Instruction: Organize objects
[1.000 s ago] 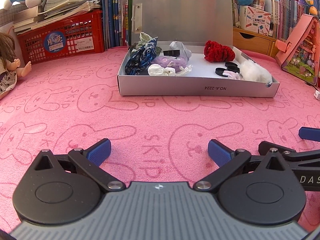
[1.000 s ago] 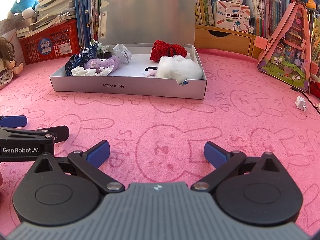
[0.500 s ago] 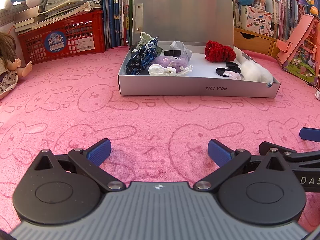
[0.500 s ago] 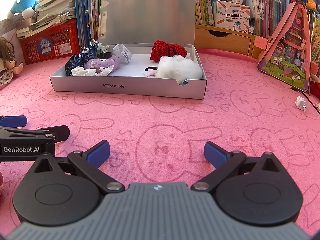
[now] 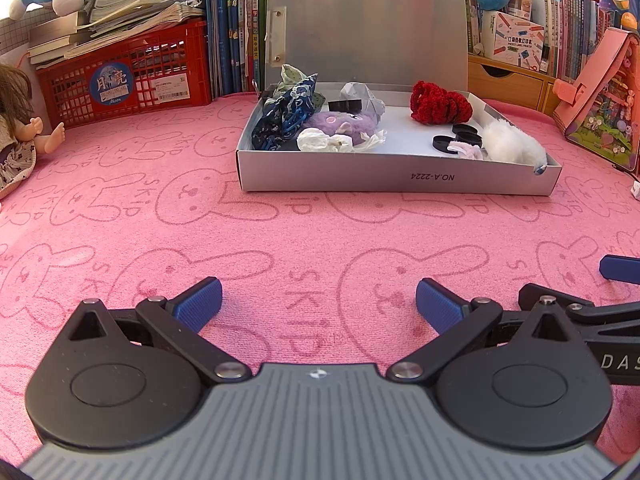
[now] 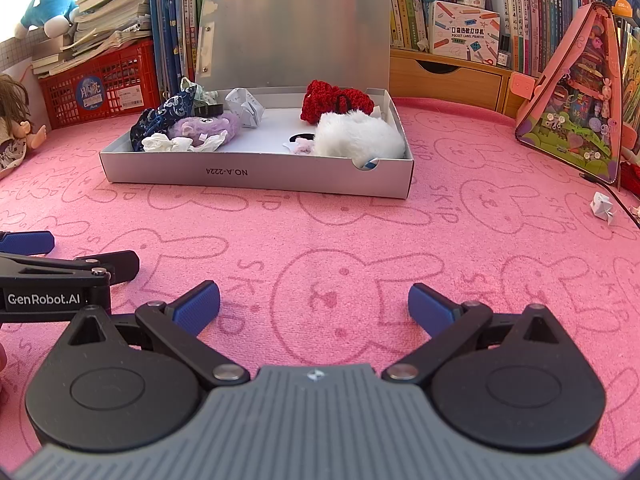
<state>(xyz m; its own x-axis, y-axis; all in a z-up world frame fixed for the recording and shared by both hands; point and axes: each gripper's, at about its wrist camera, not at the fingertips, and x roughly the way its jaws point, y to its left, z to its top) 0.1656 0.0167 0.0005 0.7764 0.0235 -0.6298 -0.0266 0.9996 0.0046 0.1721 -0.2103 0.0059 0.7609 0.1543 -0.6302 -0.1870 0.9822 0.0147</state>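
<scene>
While my left gripper (image 5: 318, 300) hangs low over the pink mat (image 5: 280, 232) with its jaws wide and empty, the grey box (image 5: 396, 178) sits well ahead, lid propped up so things can drop in; a red knit piece (image 5: 440, 102), a purple plush (image 5: 344, 124) and a white fluffy toy (image 5: 510, 144) already lie inside. From my right gripper (image 6: 314, 304), likewise spread wide and holding nothing, bare mat leads to the box; a small folded paper (image 6: 603, 207) lies loose off right, likely the last stray.
</scene>
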